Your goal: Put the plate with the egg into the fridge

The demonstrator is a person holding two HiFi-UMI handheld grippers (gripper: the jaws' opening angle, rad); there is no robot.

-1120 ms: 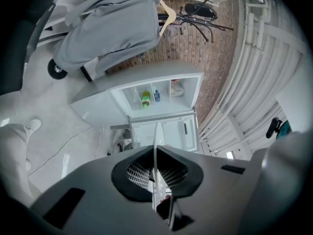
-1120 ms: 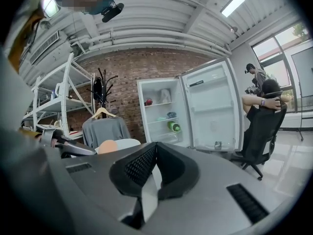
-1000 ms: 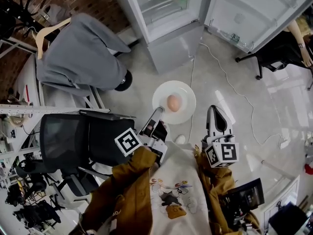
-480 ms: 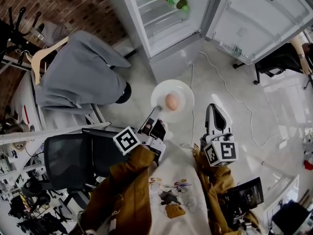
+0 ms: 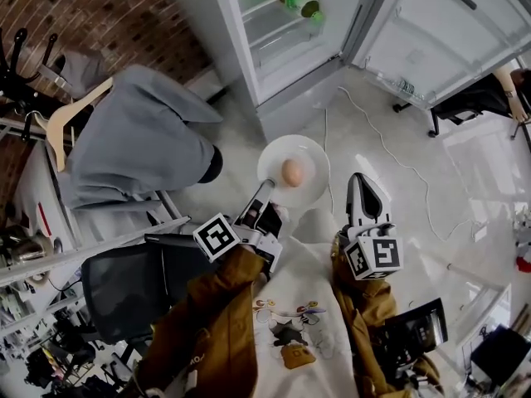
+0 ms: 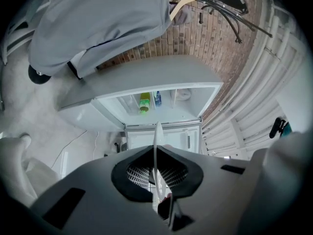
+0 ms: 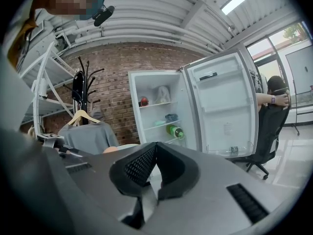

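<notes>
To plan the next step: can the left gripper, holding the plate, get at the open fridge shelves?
Probably yes. The left gripper is shut on the plate rim, the fridge door stands wide open, and only a cable lies between. The fridge is some way ahead, so a step forward seems needed.

Pale floor [image 5: 452, 177] carries the open fridge [image 5: 282, 52]; white cable [image 5: 375, 128] lies across it.
</notes>
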